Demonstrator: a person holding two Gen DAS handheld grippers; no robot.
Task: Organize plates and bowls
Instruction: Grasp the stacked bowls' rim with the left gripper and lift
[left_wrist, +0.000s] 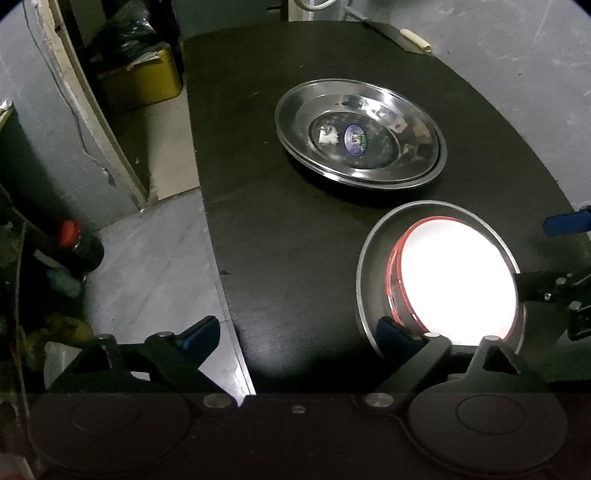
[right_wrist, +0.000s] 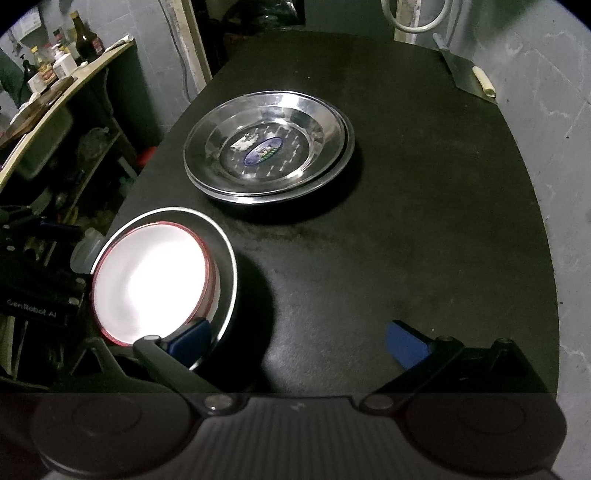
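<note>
1. Holding my left tool (left_wrist: 299, 332) and right tool (right_wrist: 295, 338) open, gripping nothing.
2. White bowls (right_wrist: 147, 280) sit nested by the tabletop (right_wrist: 406, 240) edge.
3. Steel plates (right_wrist: 269, 147) sit stacked, saving room.

My left gripper (left_wrist: 299, 328) is spread wide, its two blue-padded fingers (left_wrist: 201, 328) far apart with nothing between them. My right gripper (right_wrist: 301, 339) is just as wide, blue pads (right_wrist: 404, 349) well separated and empty. Both tilt forward and downward. In the left wrist view, the right gripper's black body (left_wrist: 554, 291) shows at the right edge.
</note>
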